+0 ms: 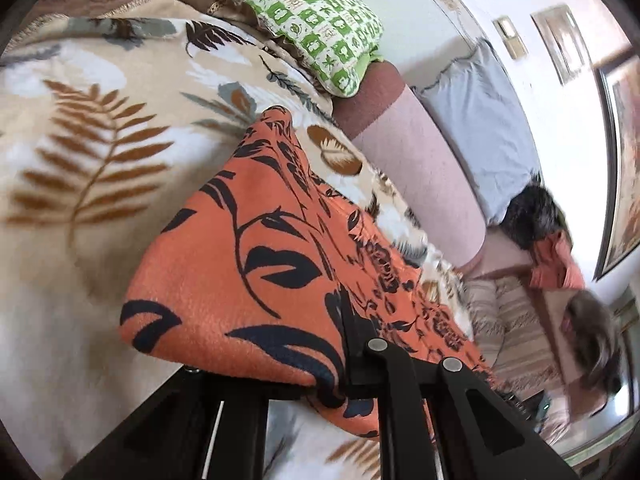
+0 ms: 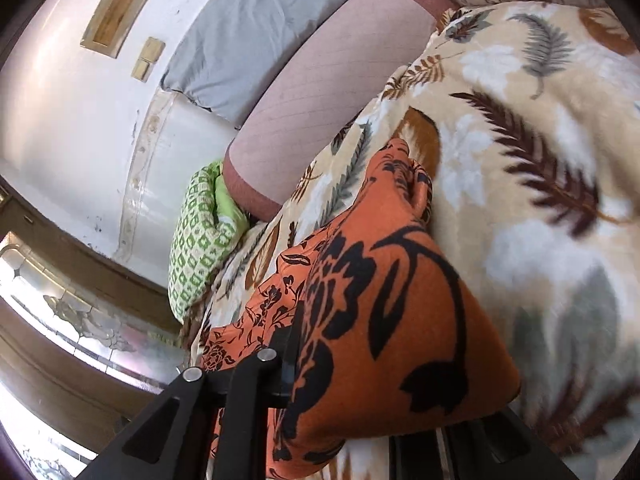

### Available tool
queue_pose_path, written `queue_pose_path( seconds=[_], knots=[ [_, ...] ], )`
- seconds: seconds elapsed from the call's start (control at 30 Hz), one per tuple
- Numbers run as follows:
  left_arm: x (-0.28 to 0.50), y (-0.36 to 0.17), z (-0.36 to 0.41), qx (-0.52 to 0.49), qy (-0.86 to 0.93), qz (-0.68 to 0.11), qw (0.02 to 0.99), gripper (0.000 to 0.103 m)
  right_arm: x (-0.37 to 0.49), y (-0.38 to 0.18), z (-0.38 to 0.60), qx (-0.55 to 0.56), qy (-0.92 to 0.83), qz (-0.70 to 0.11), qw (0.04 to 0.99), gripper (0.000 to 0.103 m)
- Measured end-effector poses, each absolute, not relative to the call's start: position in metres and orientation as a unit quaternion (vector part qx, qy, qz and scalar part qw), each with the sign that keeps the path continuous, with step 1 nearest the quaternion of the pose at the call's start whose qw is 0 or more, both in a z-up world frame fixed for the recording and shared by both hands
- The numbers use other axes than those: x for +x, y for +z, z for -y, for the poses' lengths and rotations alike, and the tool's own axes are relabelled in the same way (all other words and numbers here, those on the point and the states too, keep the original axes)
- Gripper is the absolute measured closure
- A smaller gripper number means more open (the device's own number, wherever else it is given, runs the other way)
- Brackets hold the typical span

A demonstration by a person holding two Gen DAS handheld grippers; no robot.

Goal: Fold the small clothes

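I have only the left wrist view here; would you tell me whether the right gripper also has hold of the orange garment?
Observer: Yes, the right gripper is shut on the orange floral cloth, which drapes over it.
Operator: What lies beyond it on that side?
Observer: The leaf-print blanket, carrying a dark brown fern motif.
Operator: Anything near the wall?
Observer: A green patterned pillow, standing beside the pink bolster.

Both the left hand-held gripper (image 1: pixel 344 344) and right hand-held gripper (image 2: pixel 296 344) are clamped, tilted.
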State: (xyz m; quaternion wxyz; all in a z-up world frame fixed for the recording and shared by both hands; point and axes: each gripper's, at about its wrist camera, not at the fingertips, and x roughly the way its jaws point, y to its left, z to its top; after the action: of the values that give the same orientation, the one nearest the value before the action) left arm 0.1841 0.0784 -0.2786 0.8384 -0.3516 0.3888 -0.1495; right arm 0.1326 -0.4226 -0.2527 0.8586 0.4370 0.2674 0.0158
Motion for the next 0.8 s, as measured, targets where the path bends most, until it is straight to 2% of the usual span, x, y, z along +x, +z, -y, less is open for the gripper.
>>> queue_pose_path(
  seconds=[0.13,0.27,0.3,0.37,0.53,0.8],
  knots=[
    [0.17,-0.298,-0.078,-0.344,-0.119,-0.442,0.82,0.089,0.117,-0.29,0.438,0.492,-0.007,-0.31,0.814,0.084],
    [0.157,-0.291,-0.09,-0.347,-0.116,-0.452,0.814,0.079,0.117,-0.312,0.452,0.557,-0.001,-0.314,0.769,0.08],
    [0.153,-0.287,-0.094,-0.345,-0.116,-0.446,0.818,0.073,0.117,-0.31,0.452,0.557,-0.001,-0.309,0.771,0.08],
    [0.142,-0.276,-0.102,-0.331,-0.106,-0.427,0.835,0.061,0.118,-0.303,0.448,0.541,0.001,-0.295,0.787,0.08],
    [0.132,-0.262,-0.116,-0.312,-0.089,-0.393,0.861,0.06,0.122,-0.258,0.419,0.462,0.012,-0.264,0.846,0.082],
    [0.127,-0.246,-0.162,-0.31,-0.006,-0.33,0.892,0.057,0.139,-0.183,0.326,0.359,0.065,-0.259,0.894,0.082]
  ],
)
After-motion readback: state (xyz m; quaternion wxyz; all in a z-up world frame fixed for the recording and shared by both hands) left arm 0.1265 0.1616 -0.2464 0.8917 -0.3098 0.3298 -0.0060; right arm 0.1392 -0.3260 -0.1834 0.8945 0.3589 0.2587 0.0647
